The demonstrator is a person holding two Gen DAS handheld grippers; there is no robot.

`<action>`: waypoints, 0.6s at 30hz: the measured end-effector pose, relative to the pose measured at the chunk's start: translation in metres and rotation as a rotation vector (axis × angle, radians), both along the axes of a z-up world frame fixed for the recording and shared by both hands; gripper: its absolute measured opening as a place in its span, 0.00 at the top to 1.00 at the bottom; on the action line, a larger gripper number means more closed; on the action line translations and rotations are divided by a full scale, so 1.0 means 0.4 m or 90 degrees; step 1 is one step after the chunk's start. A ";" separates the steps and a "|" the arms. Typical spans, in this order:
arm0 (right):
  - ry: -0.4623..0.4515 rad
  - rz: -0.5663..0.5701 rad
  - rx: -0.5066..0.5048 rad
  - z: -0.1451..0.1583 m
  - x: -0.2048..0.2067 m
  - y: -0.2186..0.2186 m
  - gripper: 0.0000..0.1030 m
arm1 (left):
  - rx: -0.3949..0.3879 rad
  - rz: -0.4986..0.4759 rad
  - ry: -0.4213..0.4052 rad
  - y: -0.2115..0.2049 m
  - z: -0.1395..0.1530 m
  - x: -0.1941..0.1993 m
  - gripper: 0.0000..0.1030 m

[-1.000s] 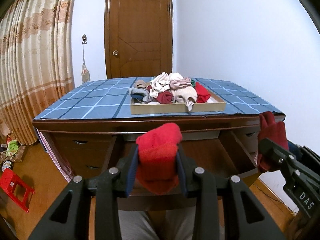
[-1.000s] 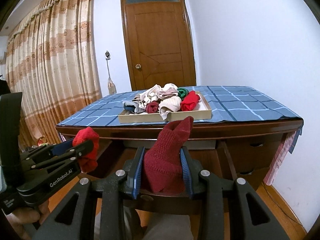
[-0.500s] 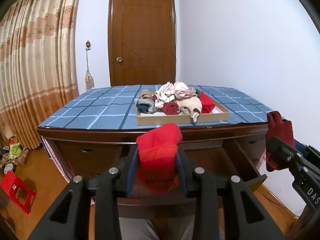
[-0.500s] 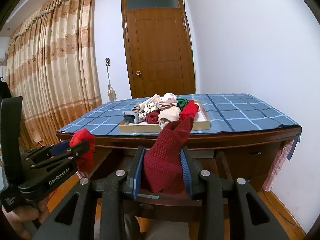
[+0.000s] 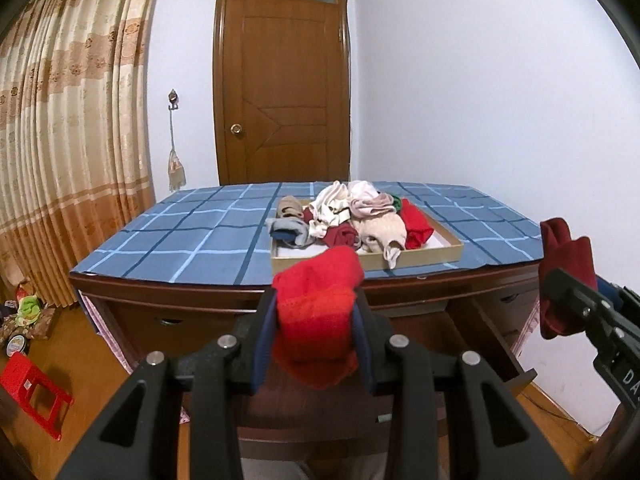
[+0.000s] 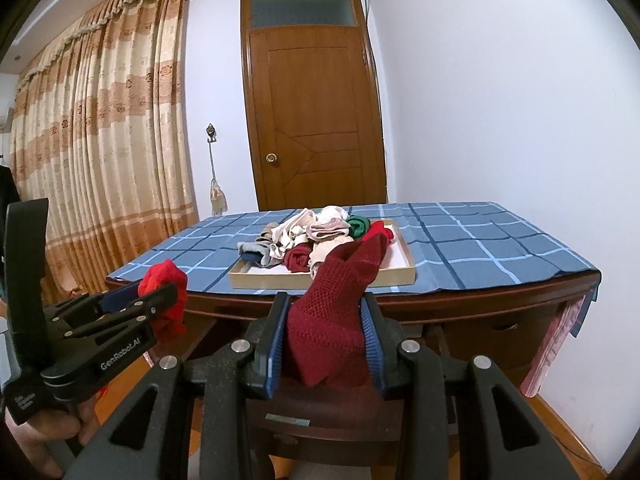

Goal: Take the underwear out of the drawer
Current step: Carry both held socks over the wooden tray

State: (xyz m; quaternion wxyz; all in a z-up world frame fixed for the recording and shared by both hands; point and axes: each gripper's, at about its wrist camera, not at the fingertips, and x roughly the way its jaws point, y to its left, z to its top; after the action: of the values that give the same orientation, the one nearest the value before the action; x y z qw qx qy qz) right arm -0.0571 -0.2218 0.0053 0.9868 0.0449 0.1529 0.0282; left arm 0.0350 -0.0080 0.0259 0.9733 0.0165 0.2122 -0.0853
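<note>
here, the left gripper [image 5: 316, 334] pinches a bright red garment [image 5: 318, 316] and the right gripper [image 6: 326, 340] pinches a dark red garment [image 6: 336, 320], both held above the open drawer [image 5: 496, 332]; beyond, more underwear [image 5: 352, 220] fills a tray [image 5: 436, 254] on the desk [image 5: 180, 240].

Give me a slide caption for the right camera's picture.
Right claw grips dark red underwear before the tray.
</note>
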 end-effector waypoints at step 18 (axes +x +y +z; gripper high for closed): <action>0.033 -0.043 0.001 -0.002 0.133 -0.061 0.64 | -0.009 -0.006 0.044 -0.021 -0.013 0.134 0.67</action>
State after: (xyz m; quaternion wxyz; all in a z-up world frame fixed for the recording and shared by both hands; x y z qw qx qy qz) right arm -0.0039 -0.2462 0.0045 0.9829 0.0514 0.1765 -0.0059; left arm 0.0884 -0.0165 0.0205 0.9652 0.0075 0.2447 -0.0920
